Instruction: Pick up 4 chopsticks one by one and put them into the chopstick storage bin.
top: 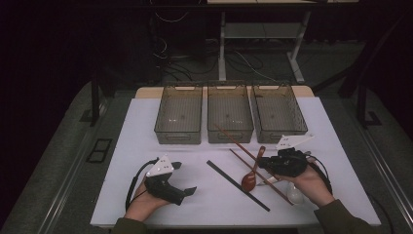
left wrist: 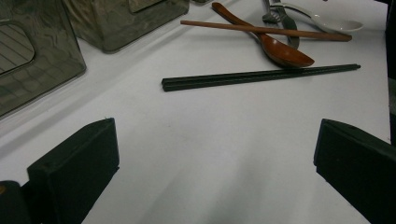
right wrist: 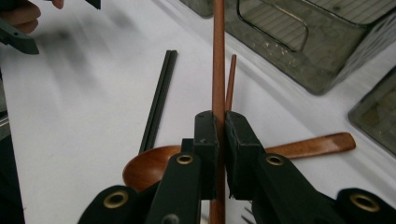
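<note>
Your right gripper [right wrist: 219, 140] is pinching a brown chopstick [right wrist: 218, 60], its jaws pressed tight on the stick, which points out over the wooden spoon [right wrist: 154, 165] toward the middle bin [top: 230, 114]. The second brown chopstick [top: 272, 183] lies on the table [top: 122, 161]. Your left gripper [left wrist: 210, 154] sits with jaws spread wide, holding nothing, near the black chopsticks [left wrist: 257, 76].

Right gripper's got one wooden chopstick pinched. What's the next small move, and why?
Probably lift it a little higher and carry it toward the middle bin. The right gripper is shut on one wooden chopstick, whose tip already points at that bin, while the second wooden chopstick and the wooden spoon lie just beneath and could snag.
</note>
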`<state>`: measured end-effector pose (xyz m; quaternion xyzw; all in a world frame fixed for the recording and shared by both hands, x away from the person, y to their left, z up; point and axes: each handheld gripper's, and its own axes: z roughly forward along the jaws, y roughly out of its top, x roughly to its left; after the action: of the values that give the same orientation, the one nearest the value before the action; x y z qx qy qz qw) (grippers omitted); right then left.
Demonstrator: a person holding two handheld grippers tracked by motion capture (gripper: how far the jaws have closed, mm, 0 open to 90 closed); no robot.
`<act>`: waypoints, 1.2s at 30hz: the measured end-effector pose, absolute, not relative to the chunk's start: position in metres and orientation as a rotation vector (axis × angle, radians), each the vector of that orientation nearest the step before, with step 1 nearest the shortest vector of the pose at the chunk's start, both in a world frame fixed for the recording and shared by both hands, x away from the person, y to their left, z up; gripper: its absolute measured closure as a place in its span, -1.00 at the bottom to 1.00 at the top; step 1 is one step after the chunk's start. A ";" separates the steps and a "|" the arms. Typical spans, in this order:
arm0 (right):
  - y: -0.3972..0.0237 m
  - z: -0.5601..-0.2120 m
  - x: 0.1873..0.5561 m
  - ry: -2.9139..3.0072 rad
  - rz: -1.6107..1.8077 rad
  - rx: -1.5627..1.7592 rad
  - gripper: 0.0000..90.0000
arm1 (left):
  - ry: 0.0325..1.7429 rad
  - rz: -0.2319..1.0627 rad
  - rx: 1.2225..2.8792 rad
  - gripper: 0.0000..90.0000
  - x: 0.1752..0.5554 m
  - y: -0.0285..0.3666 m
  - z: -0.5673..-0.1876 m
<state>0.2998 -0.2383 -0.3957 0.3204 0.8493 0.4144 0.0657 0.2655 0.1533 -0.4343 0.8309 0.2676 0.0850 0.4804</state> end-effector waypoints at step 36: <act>-0.183 -0.375 0.350 2.594 1.226 0.927 0.85 | 0.660 0.207 2.031 -1.00 0.265 0.153 -0.435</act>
<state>0.3501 -0.1834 -0.3749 0.3069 0.8586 0.4057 0.0631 0.2652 0.1534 -0.4345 0.8317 0.2702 0.0850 0.4776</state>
